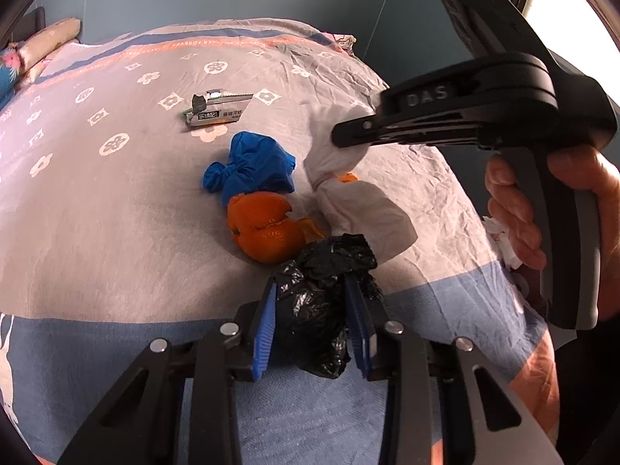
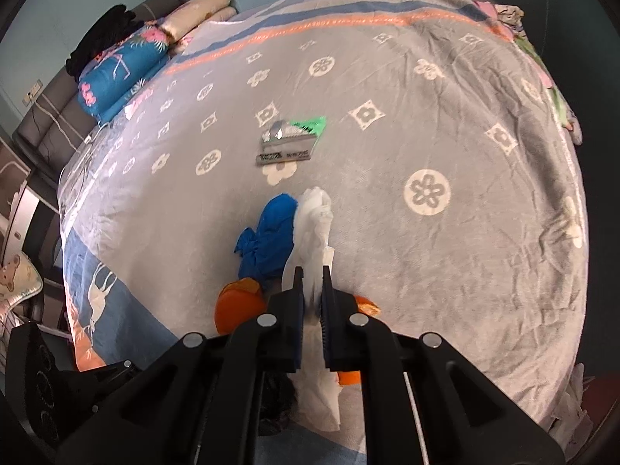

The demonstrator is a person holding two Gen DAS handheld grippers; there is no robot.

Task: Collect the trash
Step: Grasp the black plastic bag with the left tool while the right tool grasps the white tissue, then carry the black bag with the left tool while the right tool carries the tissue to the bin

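Observation:
On the grey flowered bedspread (image 1: 116, 213) lies a small heap of trash. My left gripper (image 1: 310, 283) is shut on a crumpled black plastic bag (image 1: 321, 329), its blue pads pressing both sides. My right gripper (image 2: 311, 271) is shut on a white knotted tissue wad (image 2: 314, 228). In the left wrist view the right gripper (image 1: 341, 139) comes in from the right, pinching the upper end of that tissue wad (image 1: 368, 209). Beside it lie orange peel (image 1: 263, 228), a blue knotted bag (image 1: 252, 170) and, farther off, a flat silver-green wrapper (image 2: 290, 139).
A person's hand (image 1: 511, 209) holds the right gripper's handle. Pillows and a folded blue quilt (image 2: 116, 73) lie at the headboard, far left. The bed's edge drops off on the right, with some white paper (image 1: 503, 240) there. Open bedspread surrounds the heap.

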